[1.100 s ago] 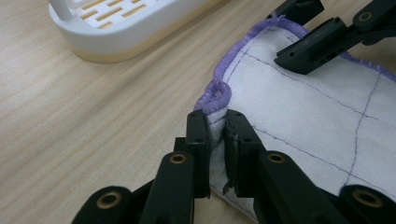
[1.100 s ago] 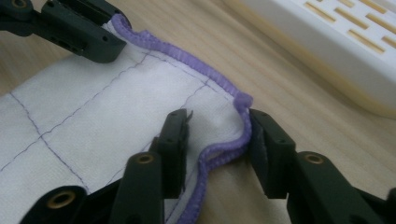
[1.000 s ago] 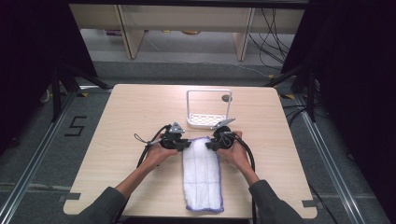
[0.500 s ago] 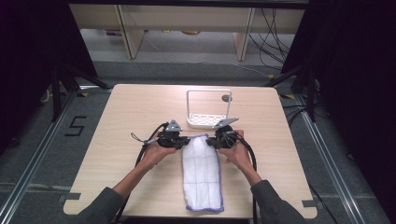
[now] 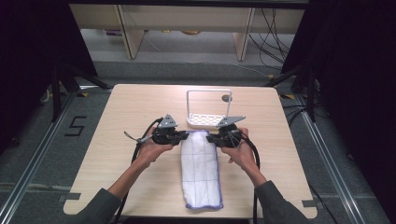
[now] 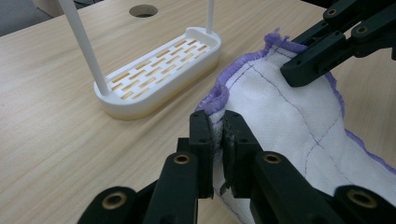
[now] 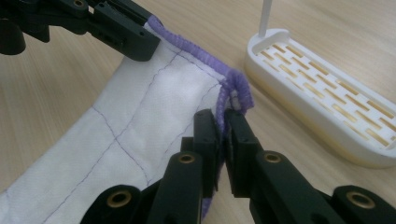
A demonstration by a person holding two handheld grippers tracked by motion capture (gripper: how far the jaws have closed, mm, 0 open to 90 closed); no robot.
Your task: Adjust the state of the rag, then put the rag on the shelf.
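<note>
— Left gripper (image 6: 218,135): what is it doing?
— Clamped on one far corner of a white cloth with purple edging (image 5: 200,169).
— And the right gripper (image 7: 223,135)?
— Pinching the other far corner; both corners are lifted.
— Where is the cloth?
— Lengthwise at the table's (image 5: 121,112) middle, reaching its near edge, just short of a white slotted rack (image 5: 205,120).

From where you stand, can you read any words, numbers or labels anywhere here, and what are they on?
"5": in black on the grey floor left of the table.
Cloth: no label or writing to be seen, just purple stitching and edging.
White rack: no brand or text to be seen.
Left gripper and right gripper: no markings that can be read.
</note>
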